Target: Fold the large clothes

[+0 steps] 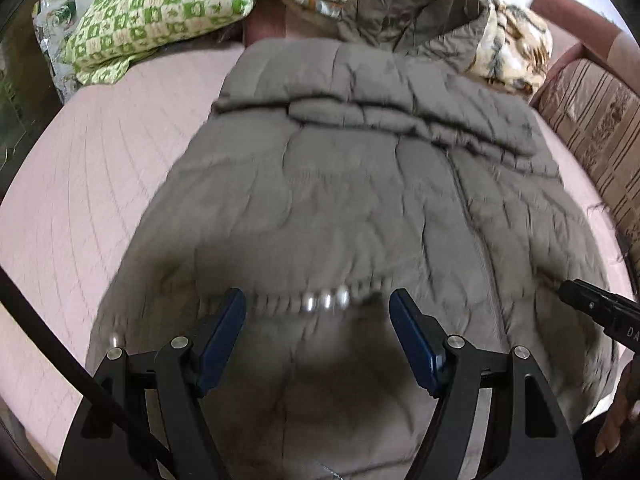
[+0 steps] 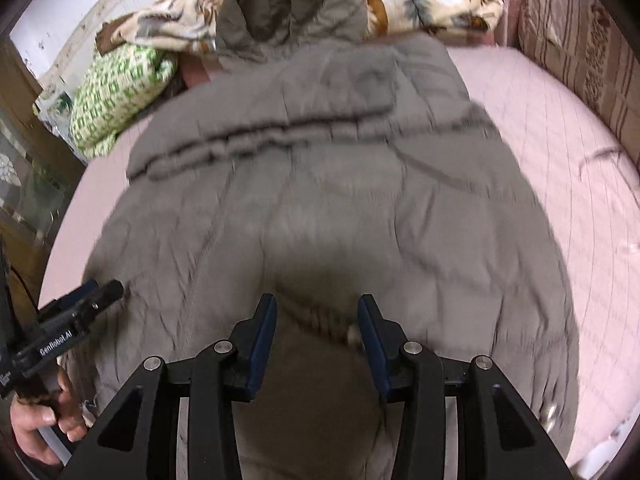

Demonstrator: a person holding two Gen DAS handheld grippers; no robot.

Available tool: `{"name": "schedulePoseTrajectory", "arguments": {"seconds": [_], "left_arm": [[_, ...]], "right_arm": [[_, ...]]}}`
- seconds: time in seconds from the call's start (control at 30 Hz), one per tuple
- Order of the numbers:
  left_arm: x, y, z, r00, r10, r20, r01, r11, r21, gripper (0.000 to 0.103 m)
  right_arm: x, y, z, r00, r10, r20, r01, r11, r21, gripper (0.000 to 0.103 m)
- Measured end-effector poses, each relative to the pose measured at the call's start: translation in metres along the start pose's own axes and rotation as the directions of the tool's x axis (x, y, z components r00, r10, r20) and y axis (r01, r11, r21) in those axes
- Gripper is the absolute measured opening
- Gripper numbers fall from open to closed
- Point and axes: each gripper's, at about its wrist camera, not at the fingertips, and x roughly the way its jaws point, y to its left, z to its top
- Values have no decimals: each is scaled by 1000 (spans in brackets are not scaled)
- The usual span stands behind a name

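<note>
A large grey-olive quilted jacket (image 1: 360, 184) lies spread flat on a pink quilted bed cover (image 1: 80, 184), with its hood (image 1: 416, 12) at the far end. My left gripper (image 1: 318, 304) hovers open over the near part, above a ribbed seam with shiny snaps (image 1: 326, 300); nothing is pinched. In the right wrist view the same jacket (image 2: 320, 184) fills the middle, and its hood (image 2: 292, 8) points away. My right gripper (image 2: 317, 316) stands partly open over a ribbed fold, its pads not pressing cloth. The left gripper (image 2: 86, 300) shows at the lower left, held by a hand (image 2: 36, 428).
A green-and-white checked pillow (image 1: 160, 12) and a leaf-print blanket (image 1: 512, 52) lie beyond the hood. A striped upholstered rail (image 1: 592, 128) borders the bed on the right. Dark wooden furniture (image 2: 24, 152) stands to the left. Bare pink cover (image 2: 560, 168) flanks the jacket.
</note>
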Motion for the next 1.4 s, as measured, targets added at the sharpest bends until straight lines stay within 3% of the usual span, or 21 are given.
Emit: {"name": "schedulePoseTrajectory", "arguments": {"seconds": [0.27, 0.7, 1.13, 1.3, 1.4], "left_arm": [[-16, -7, -40, 1000, 16, -8, -16, 999, 40, 73], [-25, -6, -71, 999, 13, -42, -12, 1000, 25, 74], [-15, -9, -78, 999, -8, 46, 6, 999, 43, 85], [-29, 2, -66, 991, -96, 95, 99, 995, -26, 85], [-41, 9, -58, 984, -103, 147, 113, 992, -62, 85]], "right_arm": [[-6, 19, -49, 999, -54, -5, 53, 993, -107, 59], [-12, 20, -77, 997, -77, -1, 76, 987, -143, 60], [-5, 27, -79, 992, -123, 14, 123, 978, -170, 67], [-24, 23, -80, 995, -75, 69, 85, 986, -144, 67], [-40, 16, -83, 992, -78, 100, 89, 990, -109, 67]]}}
